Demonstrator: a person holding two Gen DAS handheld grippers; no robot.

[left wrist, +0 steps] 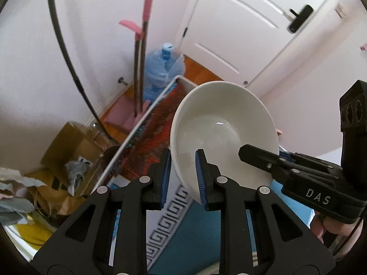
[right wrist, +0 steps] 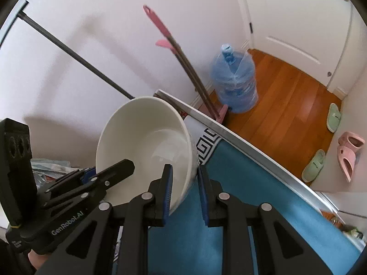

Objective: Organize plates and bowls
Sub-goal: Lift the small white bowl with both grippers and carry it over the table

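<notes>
A white bowl (left wrist: 220,123) is held tilted in the air above a table with a blue cloth (left wrist: 195,229). My left gripper (left wrist: 183,178) is shut on the bowl's near rim, one finger inside and one outside. My right gripper (right wrist: 184,190) is shut on the opposite rim of the same bowl (right wrist: 146,142). Each gripper shows in the other's view, the right one in the left wrist view (left wrist: 263,160) and the left one in the right wrist view (right wrist: 110,171). No plates are in view.
The blue cloth (right wrist: 240,206) has a white key-pattern border, and the table's white edge (right wrist: 240,137) runs past it. On the floor stand a blue water jug (right wrist: 236,84), pink-handled mops (right wrist: 179,52), slippers (right wrist: 332,137) and cardboard boxes (left wrist: 68,155). A white door (left wrist: 240,23) is behind.
</notes>
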